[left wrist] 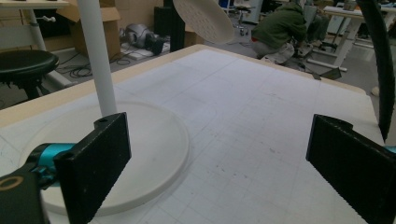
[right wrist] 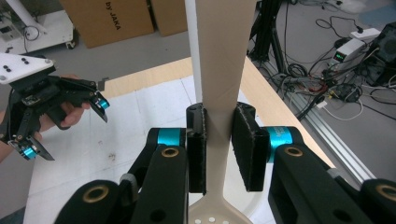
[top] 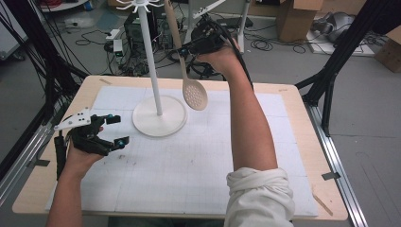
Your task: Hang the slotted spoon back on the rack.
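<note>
So right now my right tool [top: 185,48] is up in the air past the far edge of the counter [top: 302,142], clenched on the handle of the beige slotted spoon [top: 194,94]. In the right gripper view both pads are pressed flat against the handle, one on each side, and the perforated bowl hangs just below them. From above, the spoon hangs tilted, handle top near the hooks of the white rack [top: 152,71], bowl dangling over the rack's round base without touching it, just beside the pole. My left tool [top: 116,130] is low over the counter's left side, jaws wide apart, nothing in them. In the left gripper view they frame the base and bare gridded mat [left wrist: 261,116].
</note>
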